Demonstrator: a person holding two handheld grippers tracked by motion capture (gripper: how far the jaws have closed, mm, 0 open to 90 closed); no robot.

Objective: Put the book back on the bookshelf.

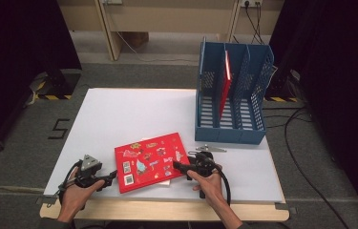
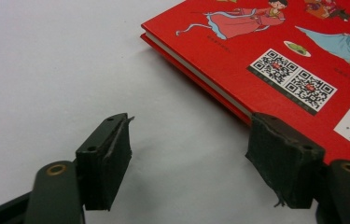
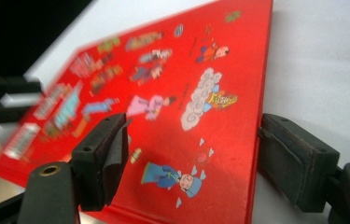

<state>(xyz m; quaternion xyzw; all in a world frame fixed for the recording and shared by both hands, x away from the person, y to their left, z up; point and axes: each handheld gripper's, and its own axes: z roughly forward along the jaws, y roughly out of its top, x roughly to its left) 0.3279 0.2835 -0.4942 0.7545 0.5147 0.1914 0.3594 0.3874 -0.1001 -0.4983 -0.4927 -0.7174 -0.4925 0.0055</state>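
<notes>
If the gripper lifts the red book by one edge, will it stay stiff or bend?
The red book looks hardcover, with a thick board edge, so it probably stays stiff. Its glossy cover may be slippery. Lying flat on the white table, it should slide rather than tip.

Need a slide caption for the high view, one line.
Two handheld grippers, left and right, flank a red book lying flat on the white table, blue file rack behind.

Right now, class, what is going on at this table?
A person works a red picture book lying flat on the white table with two hand-held grippers. The right gripper straddles the book's edge, one jaw over the cover, one beside it. The left gripper sits open at the book's near corner, gripping nothing. Another red book stands in the blue file rack.
</notes>
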